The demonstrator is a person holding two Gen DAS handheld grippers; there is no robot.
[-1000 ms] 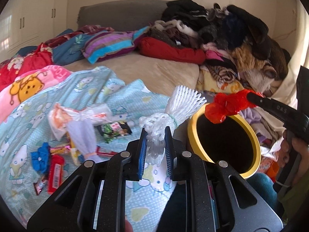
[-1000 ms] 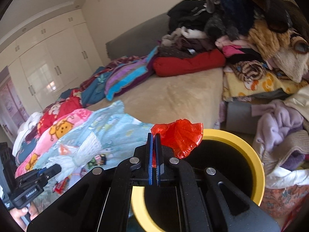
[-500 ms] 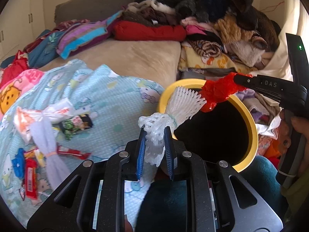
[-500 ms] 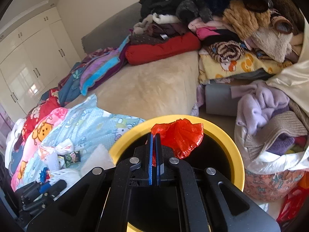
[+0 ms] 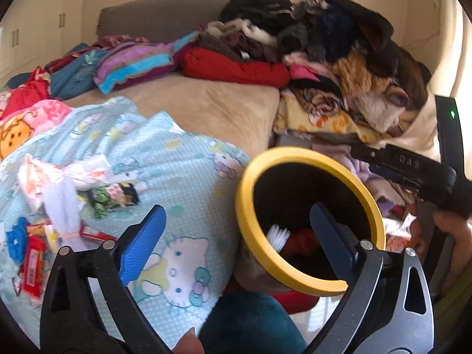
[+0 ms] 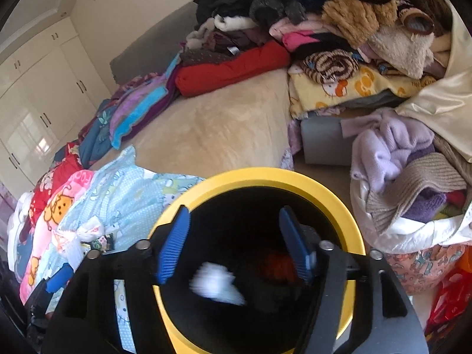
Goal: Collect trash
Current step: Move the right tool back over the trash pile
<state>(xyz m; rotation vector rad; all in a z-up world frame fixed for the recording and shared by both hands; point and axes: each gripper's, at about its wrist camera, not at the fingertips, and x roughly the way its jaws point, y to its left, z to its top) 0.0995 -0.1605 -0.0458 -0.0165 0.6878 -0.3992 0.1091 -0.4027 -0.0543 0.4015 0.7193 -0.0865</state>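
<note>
A black bin with a yellow rim (image 5: 244,194) (image 6: 351,221) stands beside the bed. The white foam net (image 5: 277,233) (image 6: 216,284) and the red plastic wrapper (image 5: 303,239) (image 6: 278,264) lie inside it. My left gripper (image 5: 236,221) is open and empty, straddling the bin's near rim. My right gripper (image 6: 233,242) is open and empty, directly above the bin mouth; it also shows in the left wrist view (image 5: 407,168). More trash lies on the light blue blanket (image 5: 183,159): a white foam net (image 5: 63,203), crumpled wrappers (image 5: 70,171) and red snack packets (image 5: 32,262).
A large heap of clothes (image 5: 324,44) (image 6: 339,20) covers the far right of the bed. Folded blankets (image 5: 132,62) lie at the back left. A bag of clothes (image 6: 413,194) stands right of the bin. White wardrobes (image 6: 35,94) line the left wall.
Both grippers have opened. The white foam net left my left gripper and the red wrapper left my right gripper; both now lie inside the bin.
</note>
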